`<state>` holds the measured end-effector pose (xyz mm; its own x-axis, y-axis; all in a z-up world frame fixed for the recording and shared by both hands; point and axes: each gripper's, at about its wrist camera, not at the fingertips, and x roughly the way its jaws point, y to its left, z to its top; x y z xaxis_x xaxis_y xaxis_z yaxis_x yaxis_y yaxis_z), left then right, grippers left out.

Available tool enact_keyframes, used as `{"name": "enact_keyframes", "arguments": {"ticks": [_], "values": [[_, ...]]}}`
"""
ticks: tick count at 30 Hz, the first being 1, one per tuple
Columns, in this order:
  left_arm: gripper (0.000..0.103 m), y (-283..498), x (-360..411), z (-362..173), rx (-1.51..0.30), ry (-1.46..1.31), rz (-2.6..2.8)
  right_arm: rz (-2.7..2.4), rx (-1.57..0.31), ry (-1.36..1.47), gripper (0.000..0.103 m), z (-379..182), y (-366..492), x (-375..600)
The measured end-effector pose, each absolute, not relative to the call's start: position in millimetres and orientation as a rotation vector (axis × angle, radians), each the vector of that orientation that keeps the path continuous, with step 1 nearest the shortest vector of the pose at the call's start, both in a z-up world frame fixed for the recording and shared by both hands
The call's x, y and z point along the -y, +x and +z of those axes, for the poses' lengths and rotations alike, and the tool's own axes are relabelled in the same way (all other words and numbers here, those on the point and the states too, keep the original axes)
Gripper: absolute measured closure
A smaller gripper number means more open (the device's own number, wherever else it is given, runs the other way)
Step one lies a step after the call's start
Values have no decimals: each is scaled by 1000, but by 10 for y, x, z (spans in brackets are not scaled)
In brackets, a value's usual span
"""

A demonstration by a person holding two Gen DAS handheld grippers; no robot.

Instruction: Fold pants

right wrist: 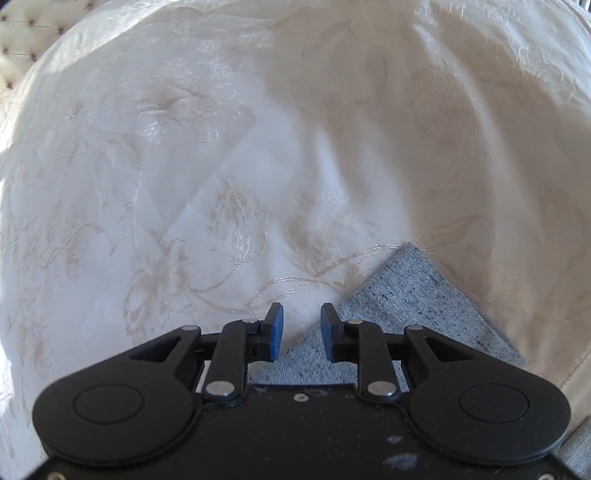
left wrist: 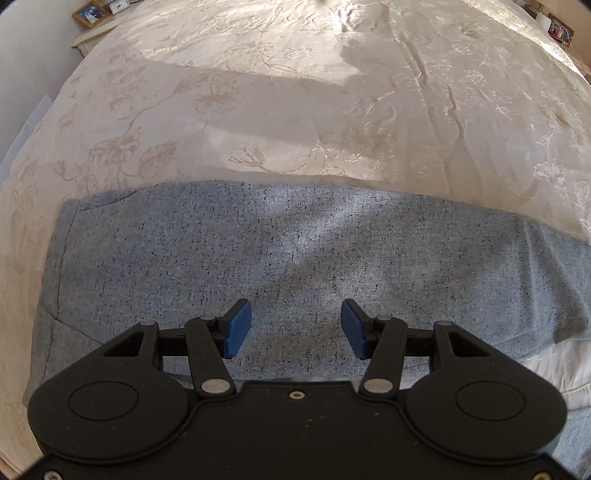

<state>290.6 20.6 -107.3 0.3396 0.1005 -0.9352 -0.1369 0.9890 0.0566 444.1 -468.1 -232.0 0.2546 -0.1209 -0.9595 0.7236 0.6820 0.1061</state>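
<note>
Left wrist view looks steeply down on the pants (left wrist: 295,251), a pale blue-grey garment of woven fabric flecked with black, lying flat as a wide band across the cream bedspread (left wrist: 258,110), a satin cover embroidered with flowers. The left gripper (left wrist: 296,328), black with blue pads, hangs over the middle of the cloth with its jaws spread wide and nothing between them; whether the pads touch the fabric cannot be told. In the right wrist view the right gripper (right wrist: 298,330) stands with a narrower gap, also empty, right over the slanting edge where a squared corner of the pants (right wrist: 413,295) meets the bedspread. Judging by this, the step in hand is taking hold for a fold: the right jaws would do well to straddle that edge and pinch all layers near the corner, while the left finds a matching edge, not the flat middle, so both lift evenly. The far edge of the pants runs straight; a seam and stitched hem show at the left end. Beyond it the bedspread lies open and lightly creased, giving ample room to carry cloth over; a framed picture (left wrist: 90,13) on a side table sits well apart.
</note>
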Motion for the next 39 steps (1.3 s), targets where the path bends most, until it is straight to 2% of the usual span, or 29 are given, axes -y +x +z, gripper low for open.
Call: {"name": "enact_keyframes", "arguments": {"ticks": [5,7,9,14,17,19,20,22,33,35,37,39], "values": [[44,2960,-271,-1145,-1220,-48,169,-681,-1267,562,80,-2526,4488,4673],[44,2976,-300,-1159,-1222,-55,171,-681,-1294,546,94,-2569,4443,4664],[44,2985,-339,-1157,-1217,-60,177,-650,-1284,547,102,-2546,4346,4652],[44,3024,-437,-1138,-1199,-70,190,-601,-1283,486,103,-2373,3948,4585],[44,3054,-477,-1128,-1189,-71,193,-529,-1217,515,102,-2249,3709,4571],[44,3061,-485,-1118,-1183,-63,199,-506,-1171,527,92,-2172,3688,4566],[44,3063,-487,-1112,-1179,-58,201,-494,-1154,539,90,-2141,3717,4570],[44,3073,-480,-1119,-1176,-52,205,-461,-1157,582,76,-2120,3842,4577],[44,3152,-493,-1198,-1181,-34,225,-549,-1320,645,73,-2577,4666,4347],[44,3160,-520,-1208,-1183,-37,231,-562,-1359,618,78,-2680,4651,4303],[44,3169,-553,-1209,-1185,-41,236,-559,-1357,599,99,-2718,4578,4269],[44,3174,-591,-1210,-1184,-45,239,-537,-1329,616,101,-2694,4474,4268]]}}
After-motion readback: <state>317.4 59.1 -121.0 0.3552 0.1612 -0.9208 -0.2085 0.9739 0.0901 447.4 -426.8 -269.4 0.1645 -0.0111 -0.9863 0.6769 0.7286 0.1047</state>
